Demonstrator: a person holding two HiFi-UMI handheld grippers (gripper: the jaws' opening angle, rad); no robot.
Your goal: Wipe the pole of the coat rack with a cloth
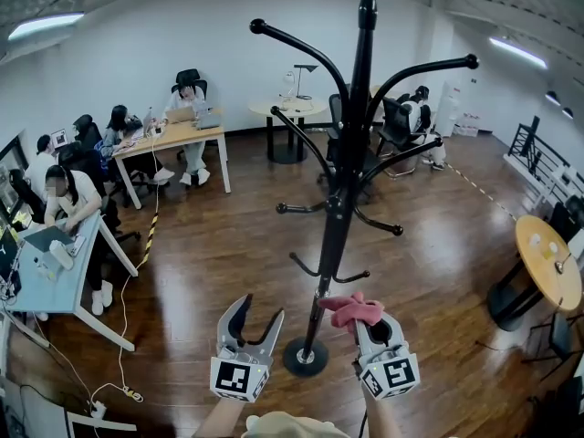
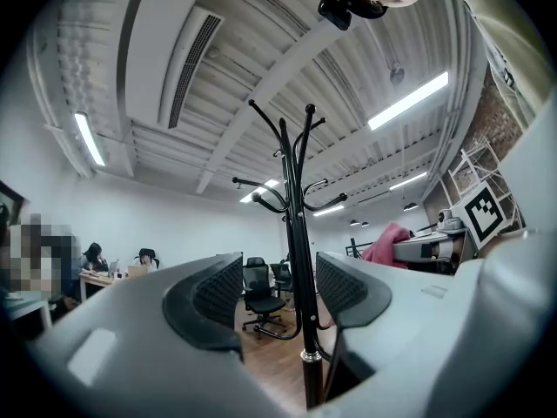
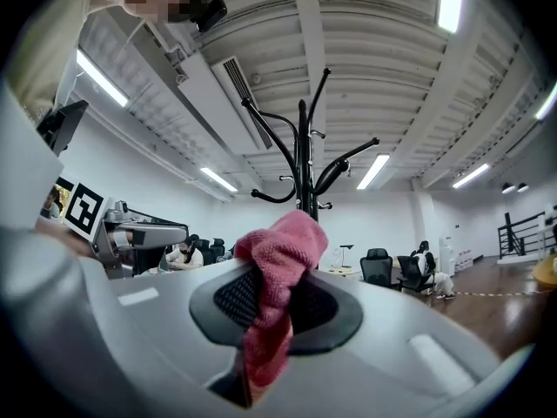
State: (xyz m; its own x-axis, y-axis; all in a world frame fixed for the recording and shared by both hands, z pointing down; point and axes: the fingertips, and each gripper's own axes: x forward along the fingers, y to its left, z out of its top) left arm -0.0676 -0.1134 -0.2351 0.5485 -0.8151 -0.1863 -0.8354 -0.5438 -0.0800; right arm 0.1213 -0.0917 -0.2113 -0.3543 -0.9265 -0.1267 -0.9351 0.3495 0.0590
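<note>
**Pole** (image 1: 341, 199): black and upright on a round base (image 1: 304, 357) on the wood floor, with hooks branching off higher up. It stands just ahead of me, between my two grippers.

**Cloth** (image 3: 280, 259): pink and bunched, with a wad standing out past the jaw tips. It sits just beside the low part of the pole; I cannot tell whether it touches.

**Right gripper** (image 3: 278, 301): jaws clamped on the cloth.

**Left gripper** (image 2: 278, 291): jaws apart and holding nothing. The pole shows through the gap, farther off.

**Step in hand, as I judge it:** bringing the cloth onto the pole.

**Method:**
- Press the wad squarely against the pole.
- Grip the cloth firmly so it does not pull free.
- Stroke lengthwise, then shift round to reach every side.
- Ease past each hook.
- The left jaws may steady the pole low down if the rack rocks.
</note>
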